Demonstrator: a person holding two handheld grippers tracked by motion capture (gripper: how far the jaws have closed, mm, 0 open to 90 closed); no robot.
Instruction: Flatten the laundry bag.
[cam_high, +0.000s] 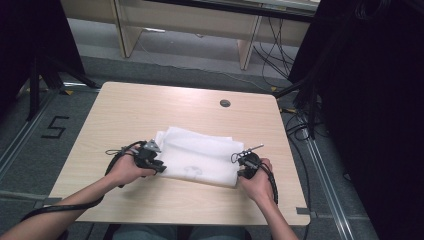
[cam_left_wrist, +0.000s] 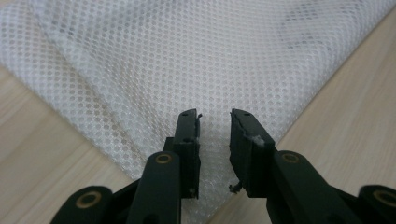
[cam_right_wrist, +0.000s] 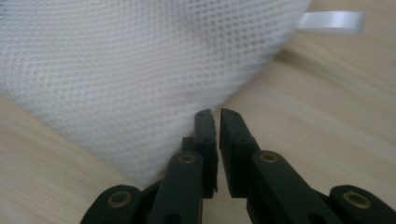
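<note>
the wooden table (cam_high: 125, 115) carries a folded white mesh cloth (cam_high: 197, 155), lying near its middle with its long axis running across, from one hand to the other. the left tool (cam_left_wrist: 215, 116) is released, jaws apart over the cloth's near corner. the right tool (cam_right_wrist: 216, 114) is at the opposite near corner, jaws parted only a crack, nothing between them; the cloth lies just ahead and left of its tips

Light wooden table (cam_high: 125, 115), with a round grommet (cam_high: 225, 103) set near its far edge; numeral 5 (cam_high: 54, 127) marked on grey floor (cam_high: 30, 150).
</note>
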